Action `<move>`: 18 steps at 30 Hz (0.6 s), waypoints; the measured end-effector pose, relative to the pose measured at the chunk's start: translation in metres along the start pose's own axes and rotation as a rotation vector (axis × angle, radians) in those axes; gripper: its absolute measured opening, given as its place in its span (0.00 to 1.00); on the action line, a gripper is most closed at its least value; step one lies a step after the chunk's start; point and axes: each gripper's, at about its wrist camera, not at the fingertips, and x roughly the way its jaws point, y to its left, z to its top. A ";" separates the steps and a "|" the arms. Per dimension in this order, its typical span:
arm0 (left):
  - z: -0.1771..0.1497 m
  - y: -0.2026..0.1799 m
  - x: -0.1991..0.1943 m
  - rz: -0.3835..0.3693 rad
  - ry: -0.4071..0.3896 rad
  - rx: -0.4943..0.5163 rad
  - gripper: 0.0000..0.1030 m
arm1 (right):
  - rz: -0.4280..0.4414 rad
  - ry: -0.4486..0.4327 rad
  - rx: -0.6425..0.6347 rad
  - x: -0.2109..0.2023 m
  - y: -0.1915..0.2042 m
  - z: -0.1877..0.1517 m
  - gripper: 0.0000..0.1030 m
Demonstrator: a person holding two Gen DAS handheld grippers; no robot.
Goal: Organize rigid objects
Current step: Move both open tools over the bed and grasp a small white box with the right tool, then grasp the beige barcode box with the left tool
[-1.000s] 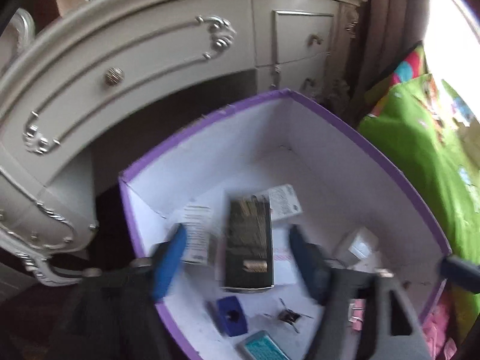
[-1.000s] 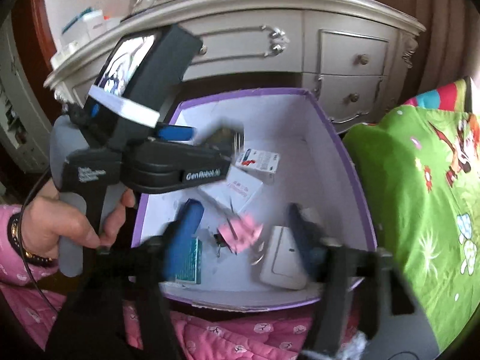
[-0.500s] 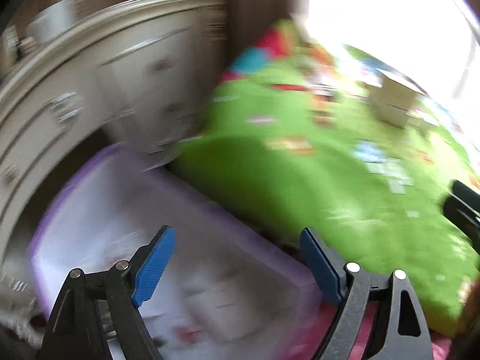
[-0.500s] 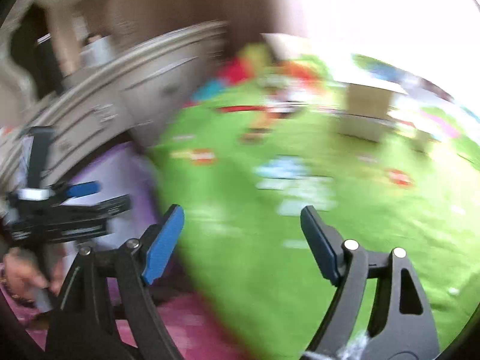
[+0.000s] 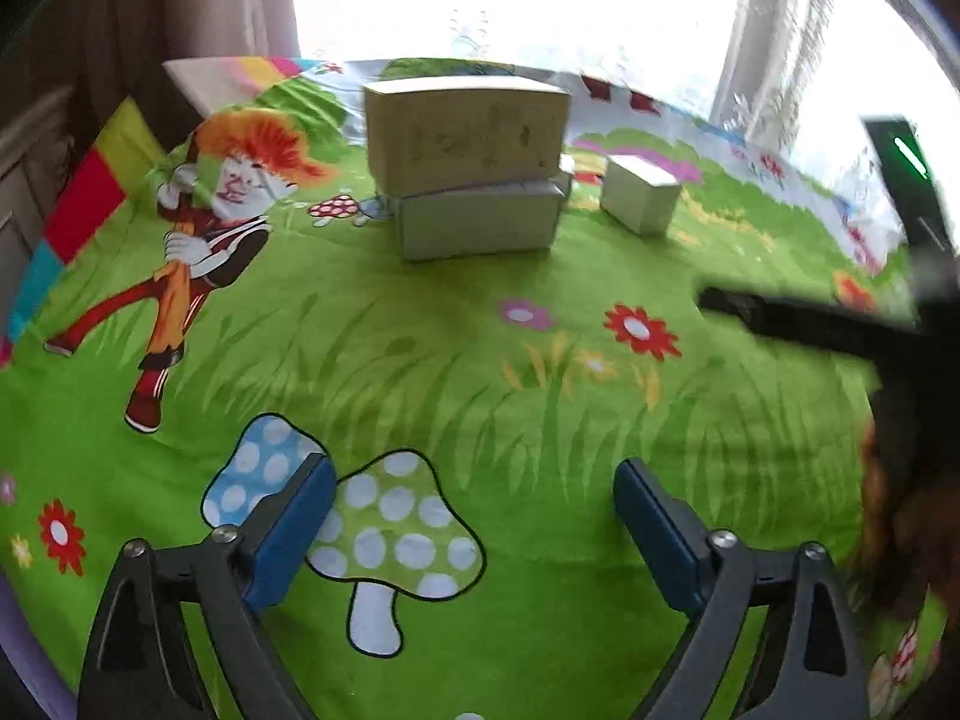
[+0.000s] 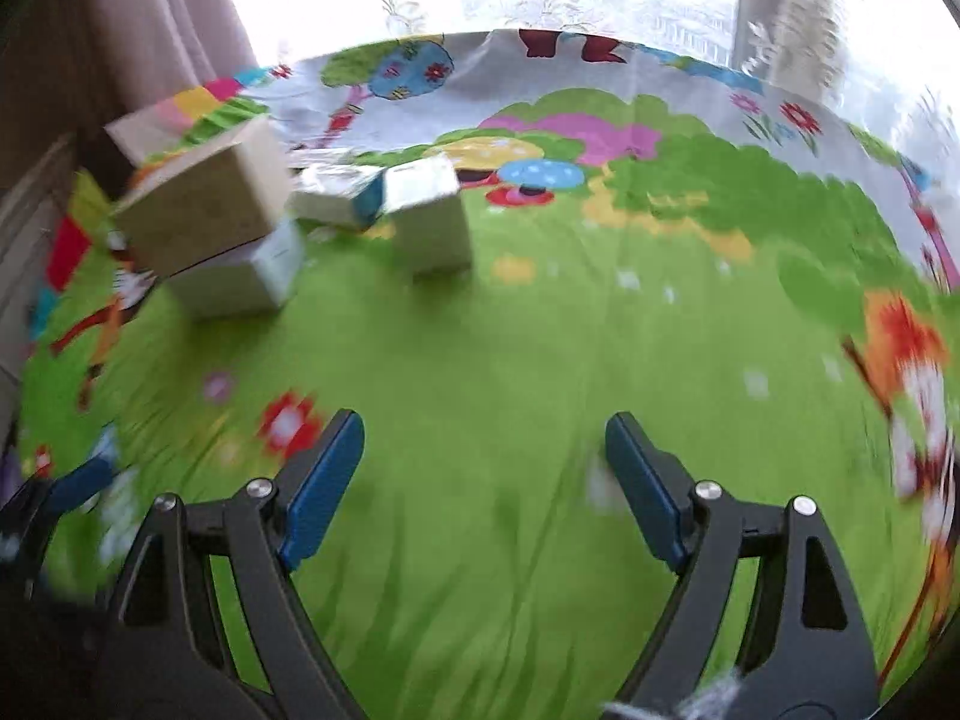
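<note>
- Over the green cartoon-print bedspread (image 5: 456, 360), your left gripper (image 5: 474, 510) points down with its blue pads spread wide; its jaws have just been opening, and nothing sits between them.
- Below the left gripper's pads, the fabric shows two printed spotted mushrooms, one blue and one green.
- Your right gripper (image 6: 483, 474) also hangs over bare green fabric, jaws apart and empty; they too have just been opening.
- At the far side of the bedspread, well apart from both grippers, note the boxes to be organized.
- A large beige box (image 5: 465, 129) rests on top of a pale grey box (image 5: 480, 222); the two are stacked and touching.
- A small white box (image 5: 641, 192) stands just to the right of that stack, near it but apart.
- From the right wrist view, a flat box with a blue end (image 6: 339, 195) lies behind the stack; blur hides its details.
- Beyond the boxes, curtains (image 6: 180, 30) frame a bright window.
- At the right edge of the left wrist view, you see the dark body of the other gripper, blurred.
</note>
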 end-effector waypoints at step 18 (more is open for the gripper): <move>0.002 -0.008 0.007 -0.003 0.019 0.033 1.00 | 0.036 0.013 -0.164 -0.015 0.014 -0.012 0.37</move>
